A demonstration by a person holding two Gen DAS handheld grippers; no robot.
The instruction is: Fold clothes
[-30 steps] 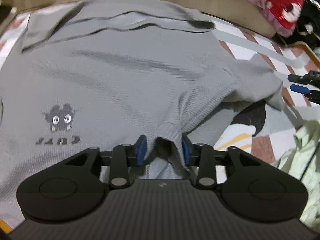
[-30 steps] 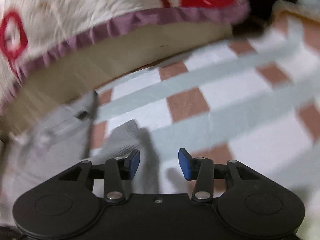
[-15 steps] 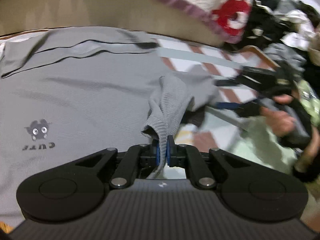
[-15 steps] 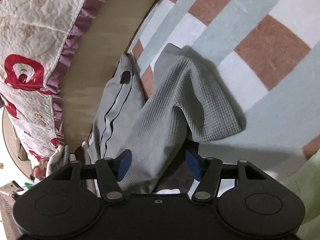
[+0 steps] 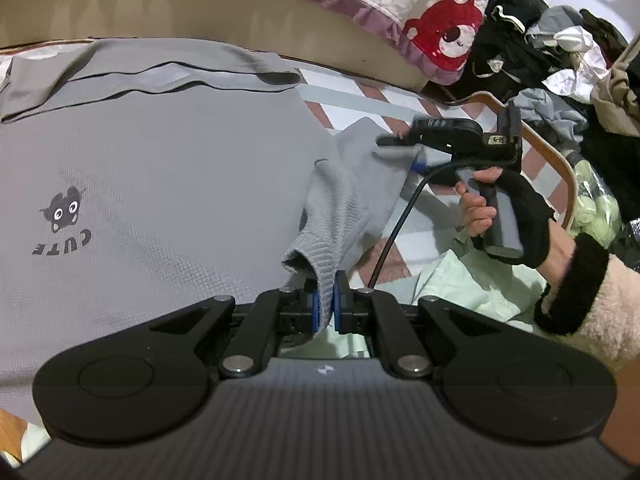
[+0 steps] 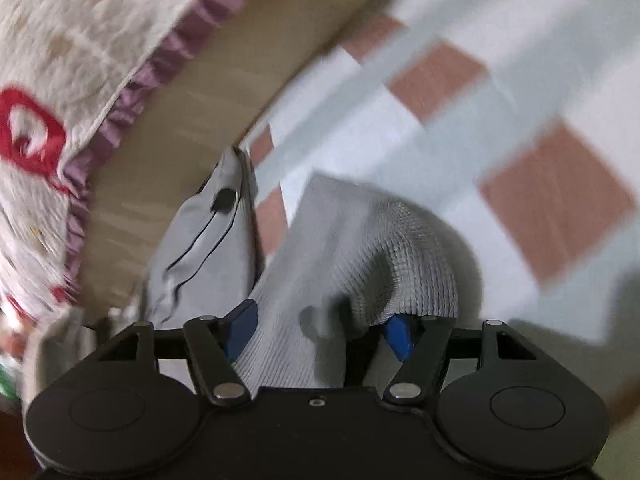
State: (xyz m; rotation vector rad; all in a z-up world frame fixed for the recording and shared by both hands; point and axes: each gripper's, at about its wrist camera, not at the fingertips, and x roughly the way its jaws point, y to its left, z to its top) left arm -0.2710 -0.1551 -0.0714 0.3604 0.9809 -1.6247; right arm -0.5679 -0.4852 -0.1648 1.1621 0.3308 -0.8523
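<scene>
A grey sweatshirt (image 5: 168, 168) with a small cartoon print and the word CUTE lies flat on a checked bedsheet (image 5: 400, 100). Its right sleeve (image 5: 352, 200) is lifted off the sheet. My left gripper (image 5: 325, 296) is shut on the ribbed cuff (image 5: 310, 258) of that sleeve. Farther up the sleeve, my right gripper (image 5: 384, 148) straddles the fabric. In the right wrist view the sleeve (image 6: 360, 248) bulges between the blue pads (image 6: 240, 328) of the right gripper (image 6: 320, 330), whose jaws are closing, with a wide gap still between them.
A person's hand (image 5: 516, 216) in a black fingerless glove holds the right gripper's handle. A quilted cover (image 5: 440, 36) with a red bear hangs over the beige bed edge behind. Piled clothes (image 5: 560, 48) fill the far right. A pale green garment (image 5: 472, 280) lies near right.
My left gripper shut on the cuff and lifted it up off the sheet. My right gripper moved onto the sleeve, widened around it, and its jaws have since narrowed.
</scene>
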